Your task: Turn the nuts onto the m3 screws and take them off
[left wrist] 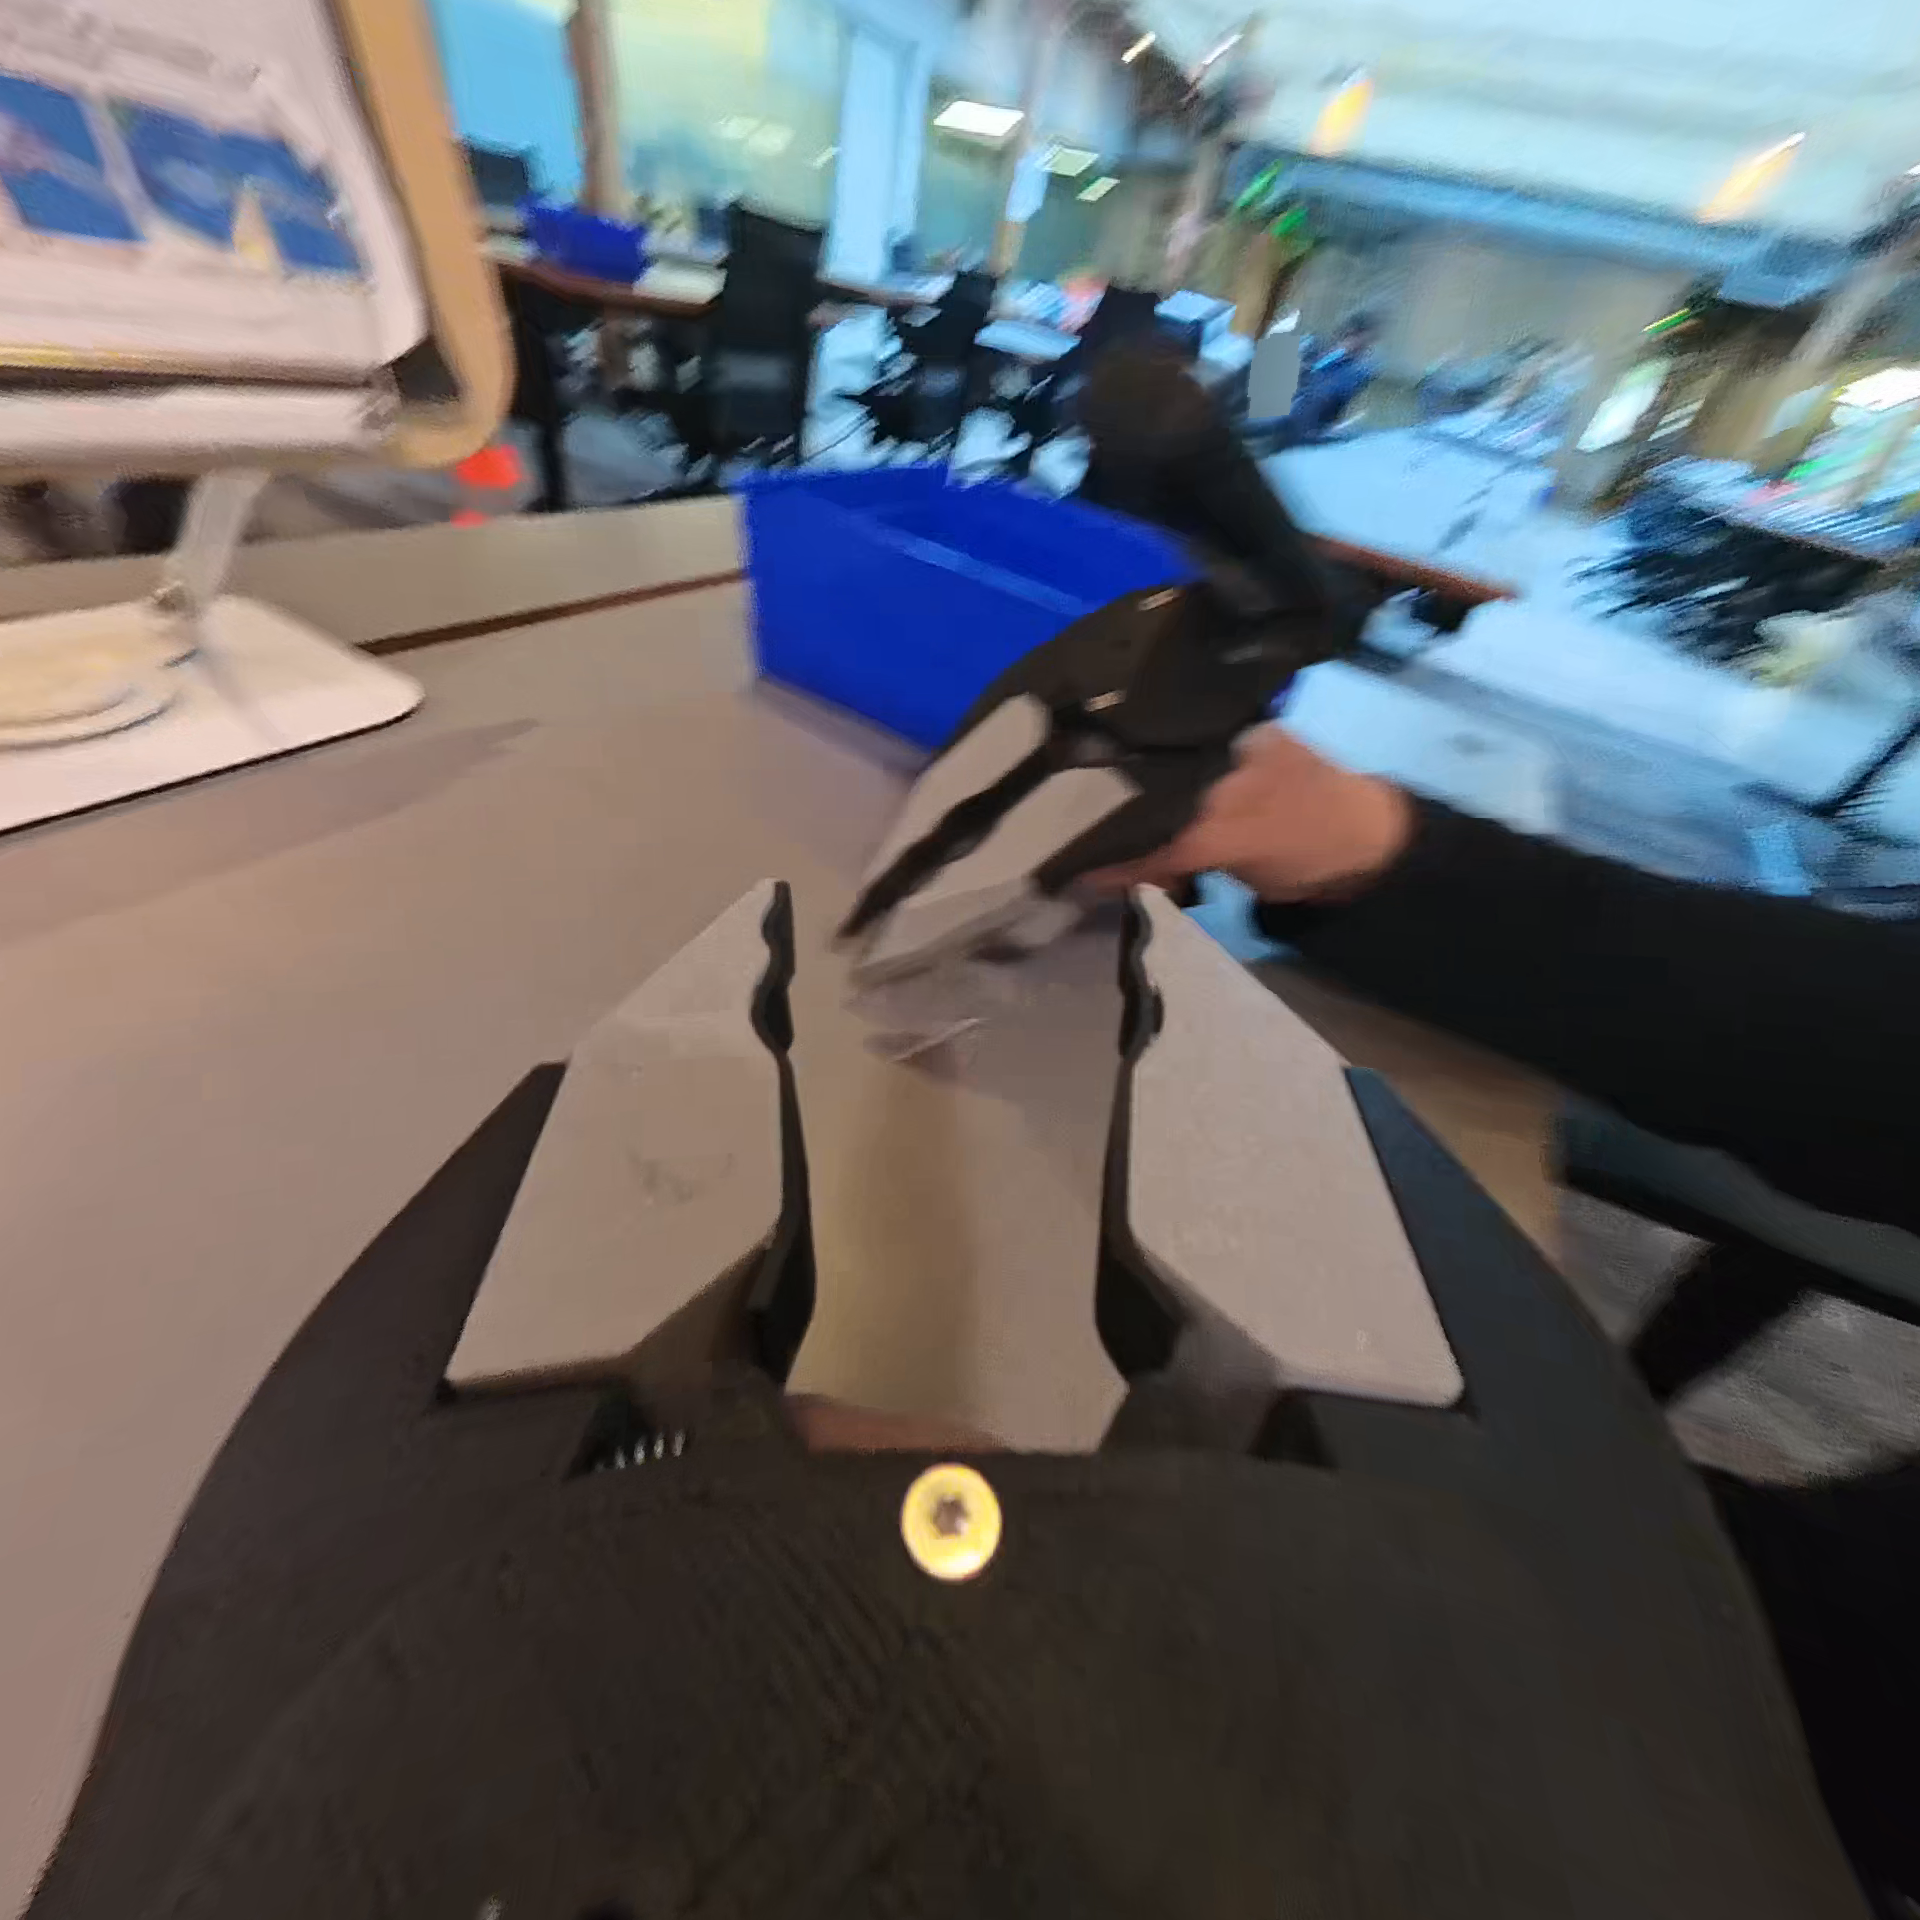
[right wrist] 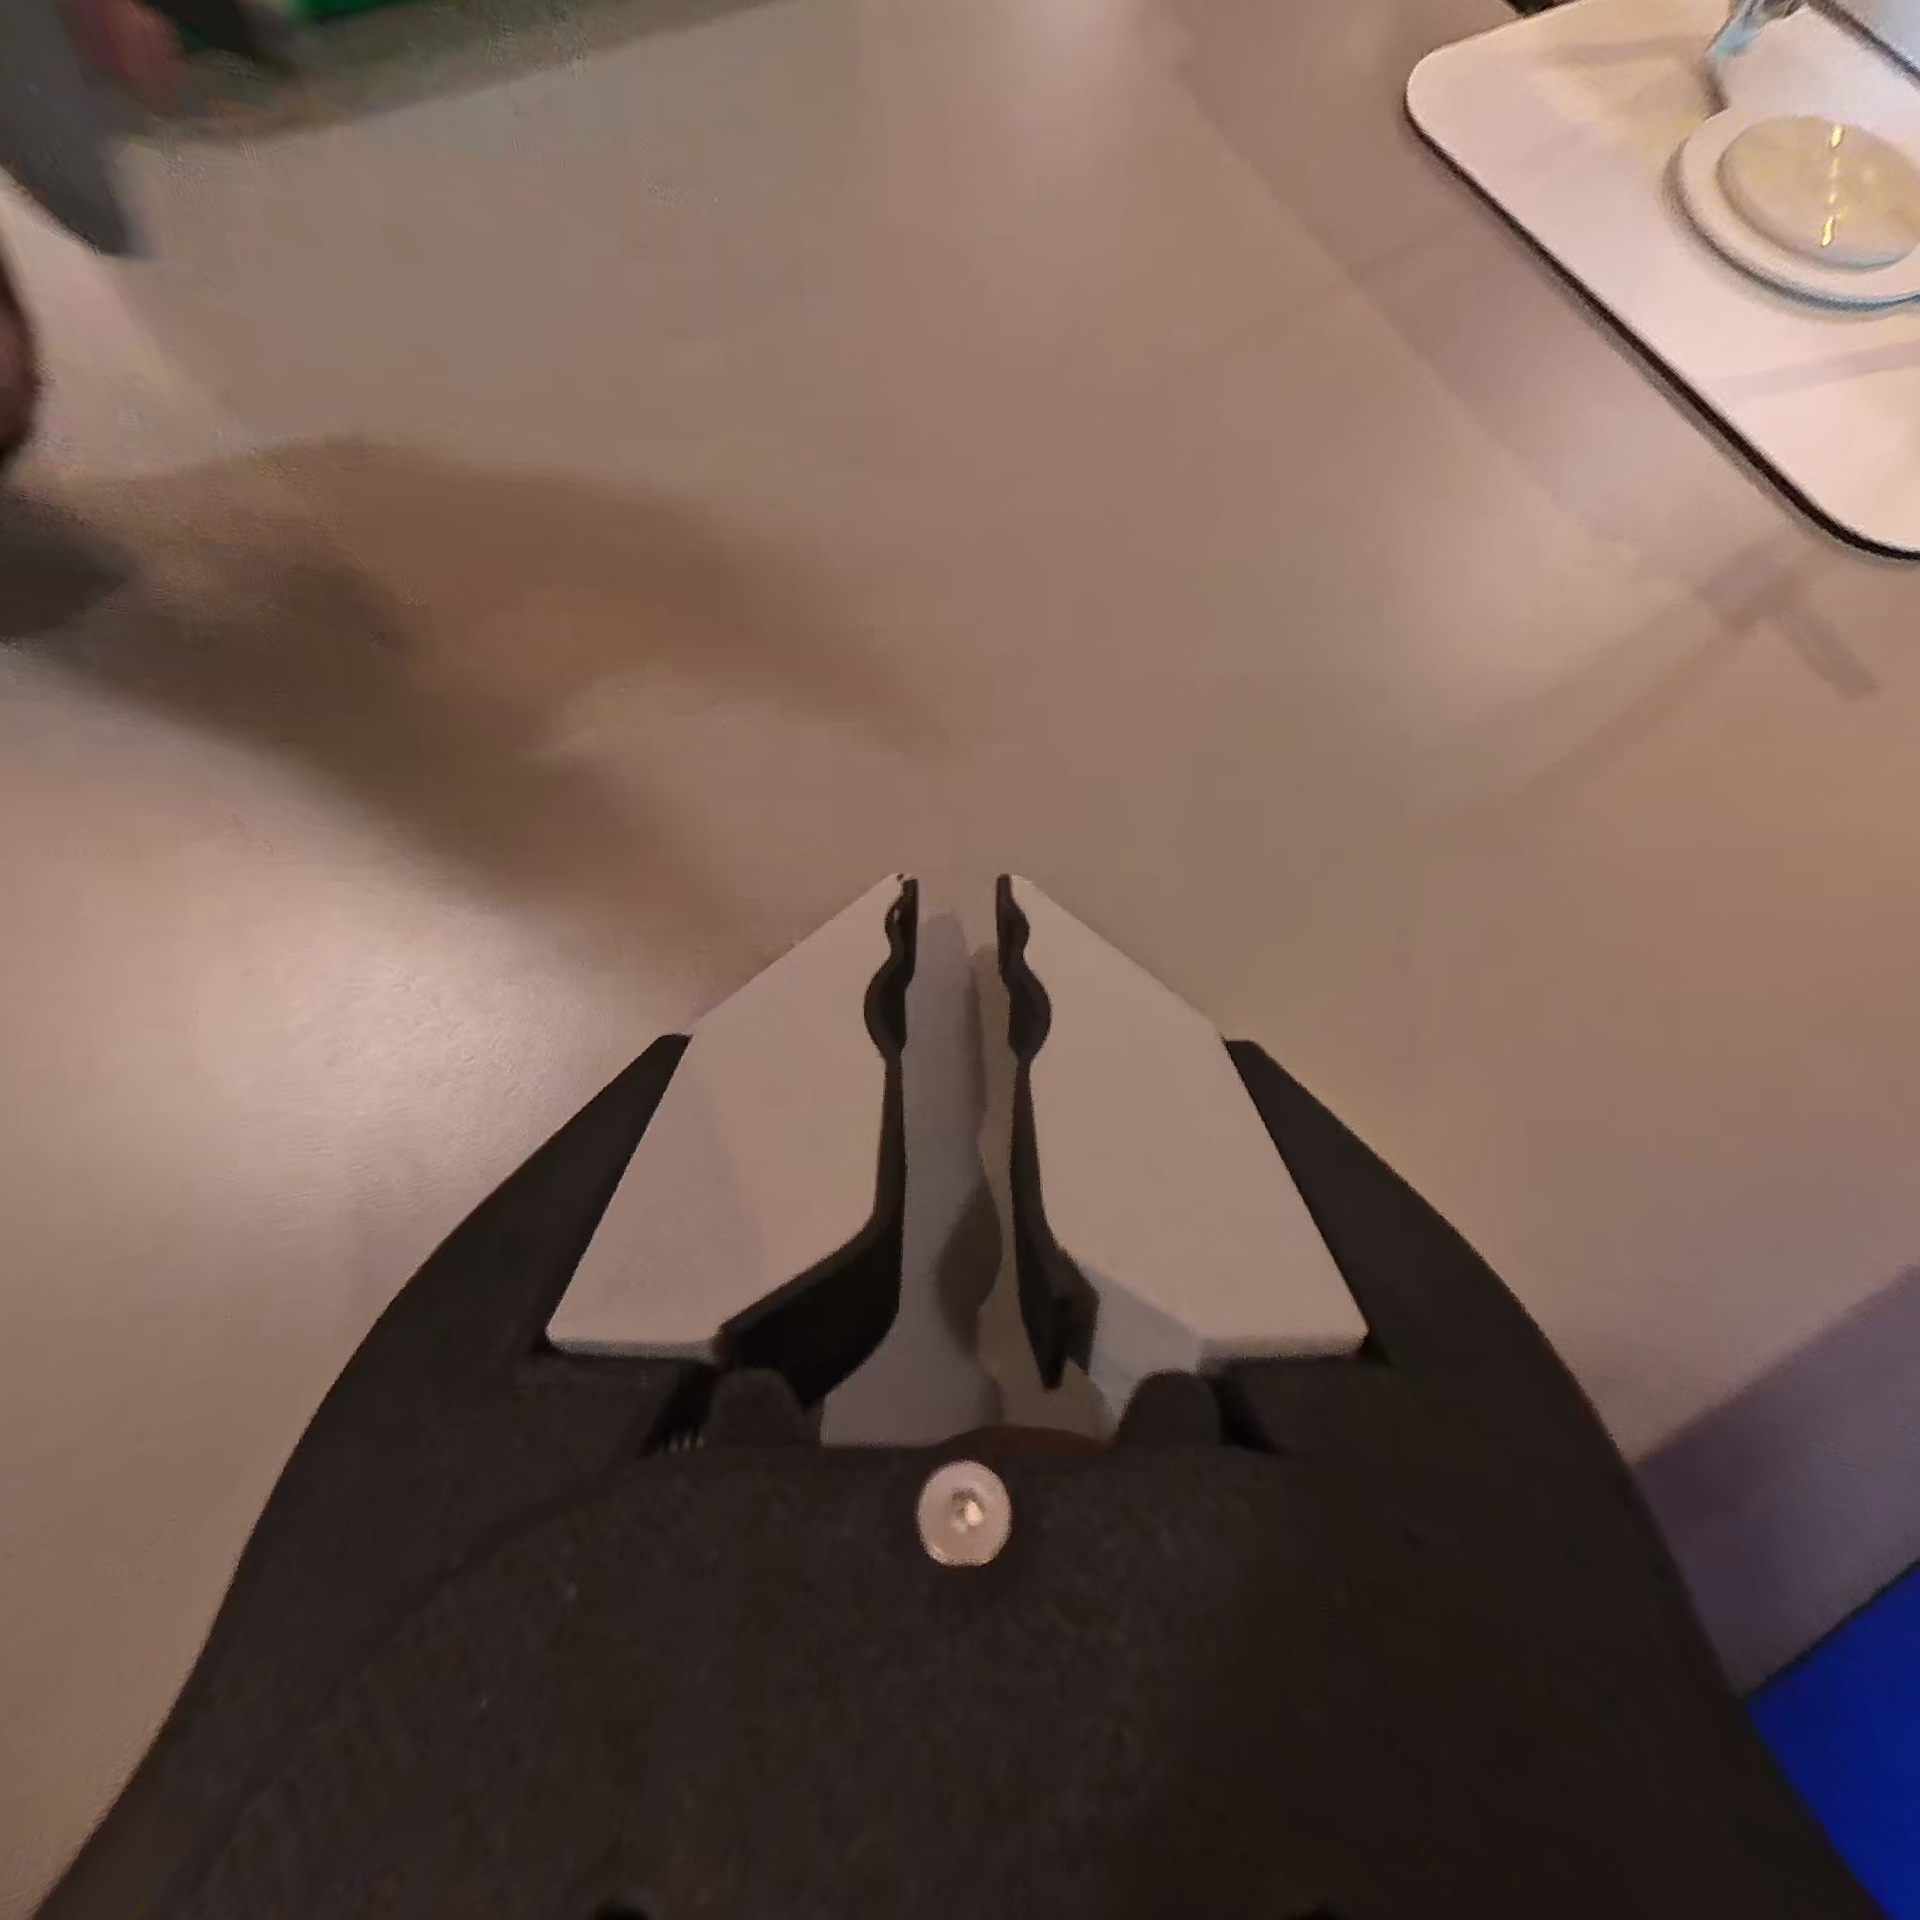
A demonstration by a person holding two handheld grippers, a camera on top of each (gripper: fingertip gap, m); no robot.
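Two grippers — left gripper (left wrist: 956, 914) agape (right gripper (right wrist: 956, 883) narrower)

Motion blur smears the office background (left wrist: 1455, 312) and the right gripper (left wrist: 862, 925) in the left wrist view. A dark shape (right wrist: 52, 312) is cut off at the right wrist view's left edge, too blurred to identify.

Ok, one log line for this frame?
left tongs: open, empty | right tongs: narrow gap, empty | nuts, screws: none visible | blue bin: behind

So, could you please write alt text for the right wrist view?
The right hand-held gripper points down at a bare beige table, its grey fingers nearly closed on nothing. A white stand base sits at the far right corner; a blue bin edge shows lower right.
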